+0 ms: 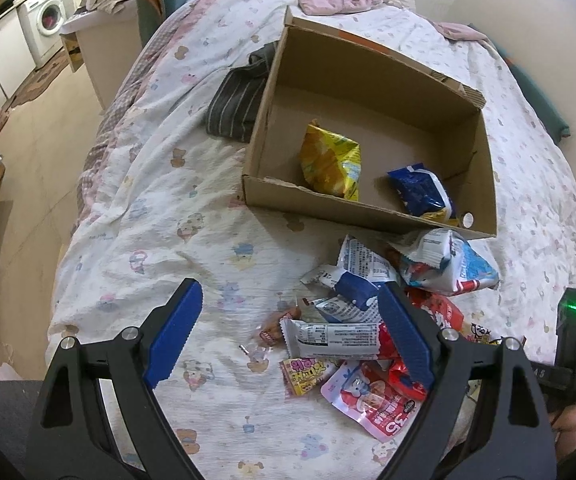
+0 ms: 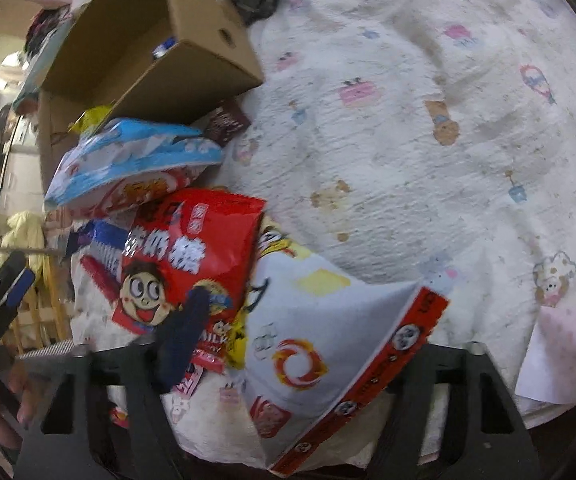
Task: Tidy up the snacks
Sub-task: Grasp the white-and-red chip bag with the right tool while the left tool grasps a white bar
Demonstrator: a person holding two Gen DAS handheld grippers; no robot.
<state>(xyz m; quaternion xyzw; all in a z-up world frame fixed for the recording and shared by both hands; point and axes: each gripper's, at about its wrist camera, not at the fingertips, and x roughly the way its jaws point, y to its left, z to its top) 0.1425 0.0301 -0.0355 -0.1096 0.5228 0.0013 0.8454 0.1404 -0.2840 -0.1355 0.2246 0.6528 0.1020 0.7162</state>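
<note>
Left wrist view: the left gripper (image 1: 292,334) hangs wide open, blue pads spread, above a loose heap of snack packets (image 1: 372,320) on a white cartoon-print quilt (image 1: 159,208), nothing between its fingers. Farther off sits an open brown cardboard box (image 1: 484,184) holding a yellow crinkled snack bag (image 1: 330,160) at left and a dark blue snack bag (image 1: 422,192) at right, with a grey striped folded cloth (image 1: 233,106) just beyond its left wall. Right wrist view: the right gripper (image 2: 308,344) has a large white-and-red packet (image 2: 328,344) lying across its jaws beside a red candy bag (image 2: 191,248); only one blurred dark finger shows, so whether it grips, cannot tell.
</note>
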